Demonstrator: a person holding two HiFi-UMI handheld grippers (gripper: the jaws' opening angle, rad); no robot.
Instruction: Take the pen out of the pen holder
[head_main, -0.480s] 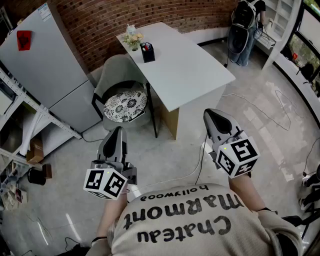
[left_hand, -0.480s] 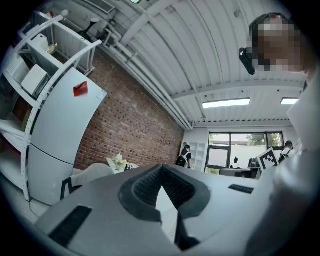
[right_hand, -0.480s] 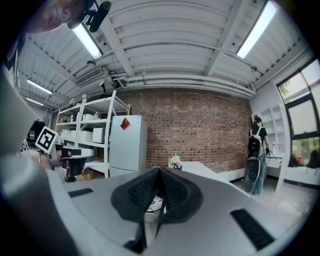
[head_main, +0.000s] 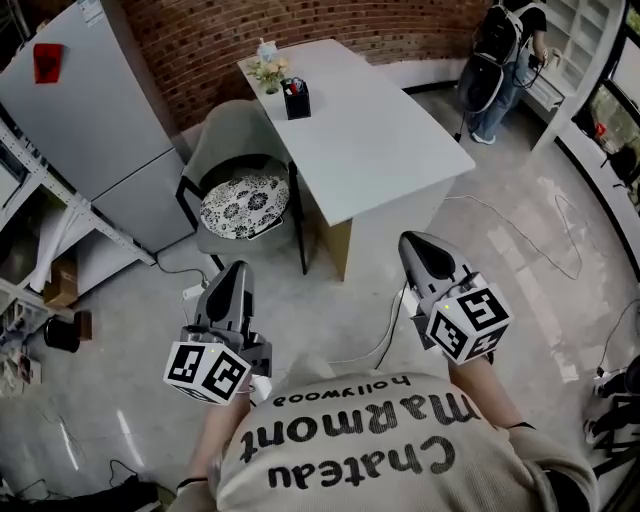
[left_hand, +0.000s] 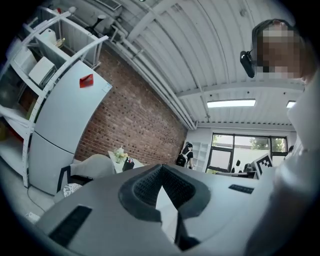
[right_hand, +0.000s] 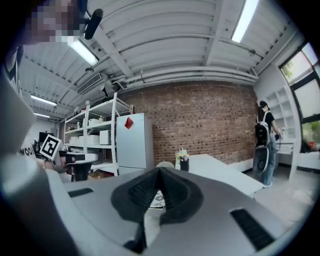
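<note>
A black pen holder with pens in it stands at the far end of a white table, beside a small flower pot. It shows small in the left gripper view and the right gripper view. Both grippers are held low near the person's body, well short of the table. My left gripper has its jaws together with nothing between them. My right gripper is likewise shut and empty, pointing toward the table.
A grey chair with a patterned cushion sits at the table's left side. A grey fridge and metal shelving stand left. A person with a backpack stands far right. Cables trail over the floor.
The view has shifted slightly forward toward the table; both grippers keep their pose and stay shut.
</note>
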